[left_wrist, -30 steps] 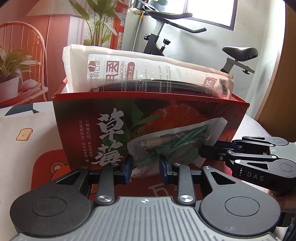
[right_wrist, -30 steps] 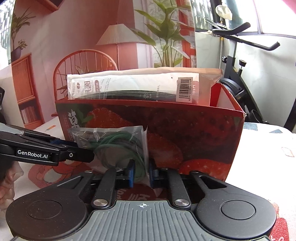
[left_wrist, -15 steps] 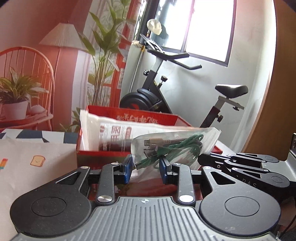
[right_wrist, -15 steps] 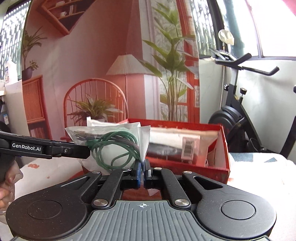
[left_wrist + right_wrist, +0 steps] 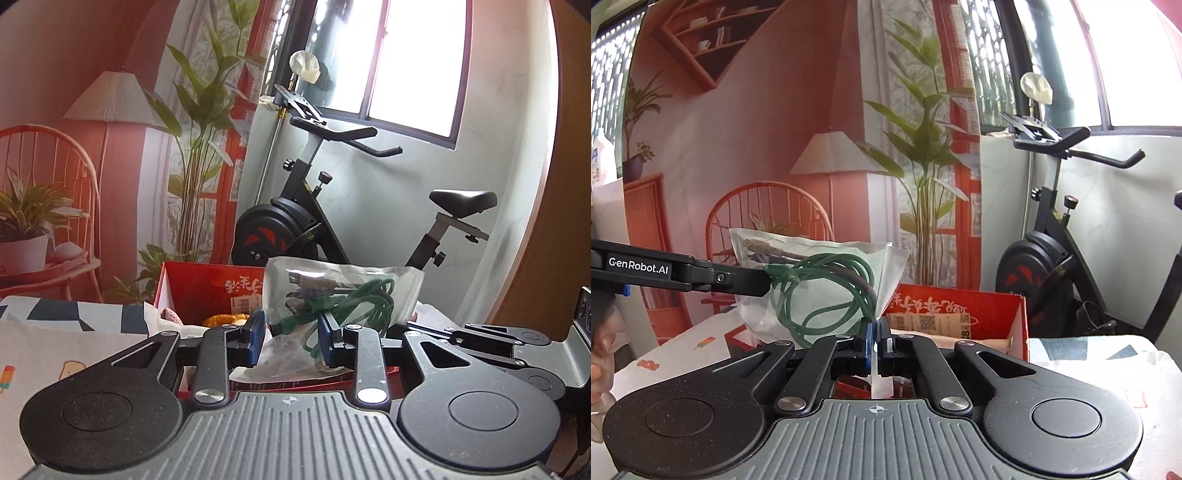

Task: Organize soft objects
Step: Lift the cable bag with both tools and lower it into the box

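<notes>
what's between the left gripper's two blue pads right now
In the left wrist view, the clear plastic bag with the coiled green cable sits between the left gripper pads, which press on it.

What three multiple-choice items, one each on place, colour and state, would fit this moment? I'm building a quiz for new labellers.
1. Where is the clear bag?
A. between both grippers, in front of the red box
B. flat on the table
C. on the bike seat

2. What colour is the coiled cable inside?
A. yellow
B. green
C. white

3. The right gripper is:
A. wide open
B. out of view
C. shut on the bag's edge

Key: A, the left gripper and right both grip it; B, green loops show through; C, only film between its pads.
</notes>
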### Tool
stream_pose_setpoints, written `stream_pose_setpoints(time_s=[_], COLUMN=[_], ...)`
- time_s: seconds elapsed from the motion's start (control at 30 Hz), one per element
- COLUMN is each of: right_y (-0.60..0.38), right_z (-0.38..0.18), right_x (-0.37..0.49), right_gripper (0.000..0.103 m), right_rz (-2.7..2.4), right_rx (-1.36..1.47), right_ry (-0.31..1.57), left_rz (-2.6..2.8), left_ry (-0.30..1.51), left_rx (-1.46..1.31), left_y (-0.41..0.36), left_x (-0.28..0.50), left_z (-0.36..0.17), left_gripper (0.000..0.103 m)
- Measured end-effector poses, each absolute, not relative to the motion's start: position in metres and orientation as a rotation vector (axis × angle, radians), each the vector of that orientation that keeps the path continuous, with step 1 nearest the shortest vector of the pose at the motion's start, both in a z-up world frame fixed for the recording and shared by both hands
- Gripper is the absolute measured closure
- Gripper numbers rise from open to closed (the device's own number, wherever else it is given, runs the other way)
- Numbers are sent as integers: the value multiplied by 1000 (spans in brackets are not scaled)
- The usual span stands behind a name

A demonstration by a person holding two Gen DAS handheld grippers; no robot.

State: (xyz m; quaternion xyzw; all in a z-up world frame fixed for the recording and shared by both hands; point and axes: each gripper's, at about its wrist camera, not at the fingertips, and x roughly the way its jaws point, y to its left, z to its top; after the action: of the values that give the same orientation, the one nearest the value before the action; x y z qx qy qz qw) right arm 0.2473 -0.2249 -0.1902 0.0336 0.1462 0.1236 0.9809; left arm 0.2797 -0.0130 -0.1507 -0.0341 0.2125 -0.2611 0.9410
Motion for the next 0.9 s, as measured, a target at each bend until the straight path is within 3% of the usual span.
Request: stream_pose_setpoints(time_s=[0.3,0.53,0.9], right_y=[-222,-239,-248], right_z=[-198,-225,-228], right_x=[279,308,364], right_gripper=[101,101,101], right_rz=[260,234,151], right_rx=[6,167,305], right_ry=[312,520,740], left_rz=[-507,-497,-445], left_ry=[489,743,770], left_rx=[-89,-232,-213], left_y=[-17,-15,-23], left_x=[309,350,367], left_z=[-169,-201,-198], left_gripper=[70,73,71])
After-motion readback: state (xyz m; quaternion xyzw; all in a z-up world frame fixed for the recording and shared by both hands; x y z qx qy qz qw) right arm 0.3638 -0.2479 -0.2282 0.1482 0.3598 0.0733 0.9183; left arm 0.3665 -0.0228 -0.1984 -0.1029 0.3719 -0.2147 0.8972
